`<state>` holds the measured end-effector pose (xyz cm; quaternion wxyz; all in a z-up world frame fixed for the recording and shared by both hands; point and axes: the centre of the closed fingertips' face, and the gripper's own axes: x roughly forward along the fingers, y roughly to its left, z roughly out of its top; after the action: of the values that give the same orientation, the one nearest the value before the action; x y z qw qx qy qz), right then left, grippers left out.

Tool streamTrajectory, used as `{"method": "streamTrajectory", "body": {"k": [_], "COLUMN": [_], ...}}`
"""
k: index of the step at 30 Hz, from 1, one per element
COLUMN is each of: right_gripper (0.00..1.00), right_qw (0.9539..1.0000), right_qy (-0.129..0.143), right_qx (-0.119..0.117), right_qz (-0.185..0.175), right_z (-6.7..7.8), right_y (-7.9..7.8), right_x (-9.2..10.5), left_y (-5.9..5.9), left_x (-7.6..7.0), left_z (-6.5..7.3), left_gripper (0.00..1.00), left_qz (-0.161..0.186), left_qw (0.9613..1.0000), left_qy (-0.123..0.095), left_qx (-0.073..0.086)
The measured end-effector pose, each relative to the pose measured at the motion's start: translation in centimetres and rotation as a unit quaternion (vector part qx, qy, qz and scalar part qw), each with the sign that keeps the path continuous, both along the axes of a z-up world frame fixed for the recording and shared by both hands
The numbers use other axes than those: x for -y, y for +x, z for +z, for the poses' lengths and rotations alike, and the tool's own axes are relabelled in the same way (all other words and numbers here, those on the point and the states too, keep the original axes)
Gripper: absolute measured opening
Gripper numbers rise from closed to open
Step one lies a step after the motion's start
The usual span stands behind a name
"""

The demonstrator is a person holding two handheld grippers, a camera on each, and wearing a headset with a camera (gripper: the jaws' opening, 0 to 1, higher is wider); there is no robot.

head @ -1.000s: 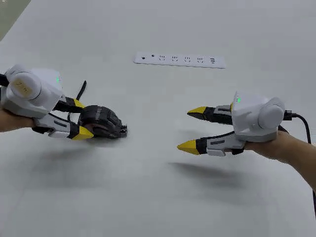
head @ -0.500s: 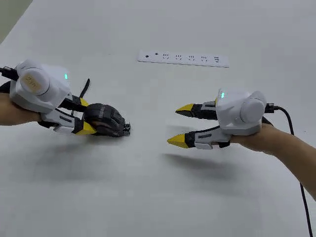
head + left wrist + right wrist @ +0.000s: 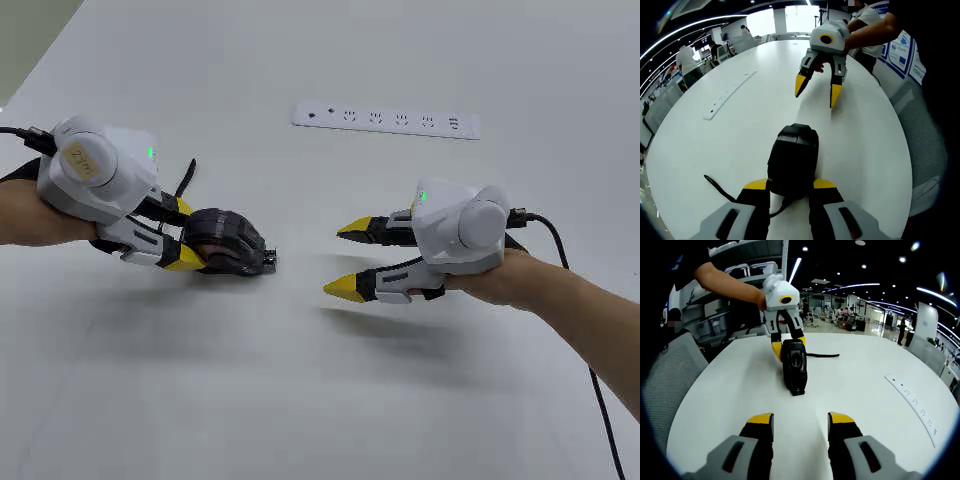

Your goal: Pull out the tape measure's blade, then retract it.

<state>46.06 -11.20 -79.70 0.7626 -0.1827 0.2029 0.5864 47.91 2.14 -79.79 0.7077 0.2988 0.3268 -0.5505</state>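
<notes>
On the white tabletop (image 3: 300,380), the black tape measure (image 3: 228,242) lies with its rear held by the left tool (image 3: 183,234), whose yellow-tipped jaws are closed against its sides. Its blade end faces the right tool (image 3: 348,258), which hovers near it but apart, jaws spread with nothing between them. A black strap (image 3: 186,175) trails behind the case, and a white power strip (image 3: 386,119) lies farther back

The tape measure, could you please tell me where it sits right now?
In the head view, the tape measure sits on the white table at left, clamped in the left gripper, its blade end facing the open right gripper.
</notes>
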Motion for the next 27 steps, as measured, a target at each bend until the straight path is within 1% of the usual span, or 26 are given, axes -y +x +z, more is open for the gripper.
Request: {"method": "streamTrajectory", "body": {"k": [1, 6, 8, 14, 17, 20, 24, 27], "right_gripper": [0.42, 0.4, 0.4, 0.37, 0.34, 0.33, 0.3, 0.28], "right_qw": [1.0, 0.9999, 0.9999, 0.9995, 0.9992, 0.9987, 0.9981, 0.9976], "right_qy": [0.0, -0.001, 0.0, -0.005, -0.009, -0.013, -0.017, -0.02], "right_qx": [0.0, -0.001, -0.003, -0.002, -0.001, 0.0, 0.003, 0.001], "right_qz": [0.0, 0.014, 0.017, 0.031, 0.039, 0.05, 0.058, 0.066], "right_z": [0.0, -0.7, -0.6, -1.0, -1.1, -1.2, -1.3, -1.4], "right_y": [0.0, 0.4, 0.3, 0.5, 0.5, 0.5, 0.7, 0.8], "right_x": [0.0, -1.6, -2.0, -3.5, -4.0, -4.9, -5.7, -6.4], "left_y": [0.0, 0.0, 0.0, 0.0, 0.0, 0.0, 0.0, 0.0], "left_x": [0.0, 0.0, 0.0, 0.0, 0.0, 0.0, 0.1, 0.1], "left_z": [0.0, 0.0, 0.0, 0.0, 0.0, 0.0, 0.0, 0.0], "left_gripper": [0.26, 0.26, 0.26, 0.26, 0.26, 0.26, 0.26, 0.26], "left_qz": [0.0, -0.011, -0.012, -0.013, -0.014, -0.014, -0.014, -0.014], "left_qw": [1.0, 0.9999, 0.9999, 0.9999, 0.9999, 0.9999, 0.9999, 0.9999], "left_qy": [0.0, 0.003, 0.002, 0.001, 0.001, 0.0, -0.001, -0.002], "left_qx": [0.0, -0.002, -0.003, -0.002, -0.001, -0.002, -0.002, -0.003]}}
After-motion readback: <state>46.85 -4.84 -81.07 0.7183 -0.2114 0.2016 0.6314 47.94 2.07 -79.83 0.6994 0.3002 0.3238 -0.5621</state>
